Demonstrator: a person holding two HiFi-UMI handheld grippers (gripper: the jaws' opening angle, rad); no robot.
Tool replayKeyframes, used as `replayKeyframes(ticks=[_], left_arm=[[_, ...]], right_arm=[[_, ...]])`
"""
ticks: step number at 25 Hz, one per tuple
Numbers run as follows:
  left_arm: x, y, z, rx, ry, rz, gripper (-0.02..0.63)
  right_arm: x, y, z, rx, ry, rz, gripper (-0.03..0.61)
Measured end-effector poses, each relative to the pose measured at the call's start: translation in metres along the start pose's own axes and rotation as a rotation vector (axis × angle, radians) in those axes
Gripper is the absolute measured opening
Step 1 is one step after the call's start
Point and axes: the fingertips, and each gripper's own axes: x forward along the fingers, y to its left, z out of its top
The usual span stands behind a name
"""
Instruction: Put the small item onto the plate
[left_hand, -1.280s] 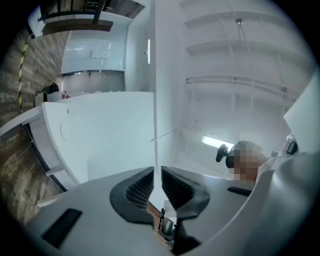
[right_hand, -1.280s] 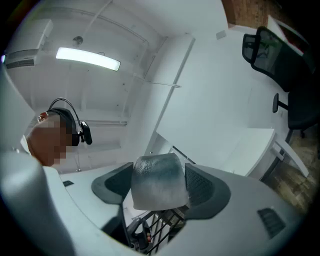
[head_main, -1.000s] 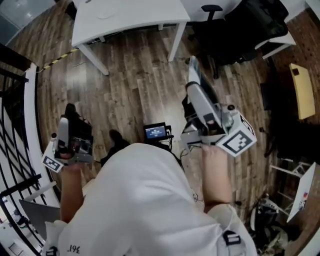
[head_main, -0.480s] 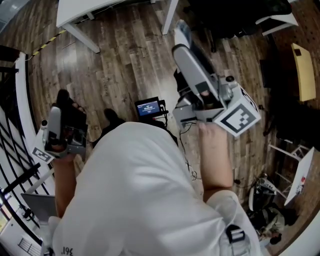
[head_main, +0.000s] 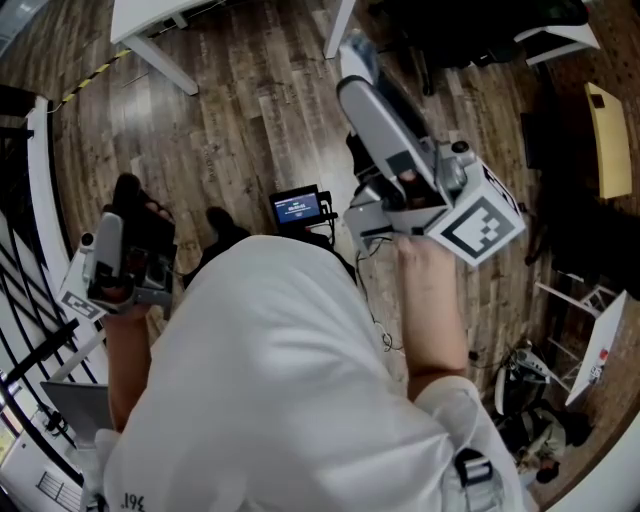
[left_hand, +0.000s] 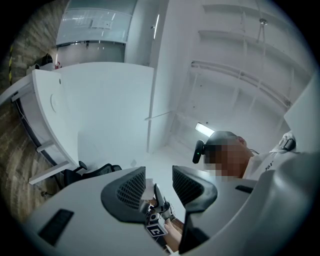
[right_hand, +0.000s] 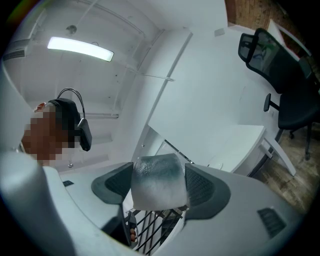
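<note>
My right gripper (right_hand: 158, 186) is shut on the small item (right_hand: 157, 179), a pale grey-white translucent block that fills the gap between the jaws. In the head view the right gripper (head_main: 352, 52) is raised in front of the person's chest, angled up and away. The left gripper (head_main: 128, 200) is held low at the left. Its jaws (left_hand: 159, 181) stand apart with nothing between them, and the other gripper shows far off through the gap. No plate appears in any view.
A white table (head_main: 150, 22) stands on the wooden floor ahead. Black office chairs (head_main: 470, 35) are at the upper right. A small lit screen (head_main: 298, 207) sits on the floor near the person's feet. A black railing (head_main: 25, 300) runs along the left.
The right gripper has come up and closer to the head camera with the item still in it. The head view has tipped so the white table slid toward the top edge.
</note>
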Motion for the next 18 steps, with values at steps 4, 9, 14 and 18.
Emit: replayKeyframes(ticks=[4,9,14,18], left_arm=[[-0.003,0.001,0.001,-0.007,0.003,-0.003,0.17],[-0.002,0.005,0.0,-0.017,0.006,-0.008,0.17],[0.0,0.009,-0.002,-0.02,0.006,-0.008,0.17],[0.0,0.011,0.0,-0.021,0.003,-0.015,0.17]], right_arm=[[0.002,-0.001,-0.004,-0.001,0.007,-0.009,0.327],[0.002,-0.007,-0.007,0.001,0.013,-0.023,0.327],[0.001,-0.01,-0.01,-0.009,0.034,-0.027,0.327],[0.003,-0.012,-0.016,-0.033,0.068,-0.035,0.327]])
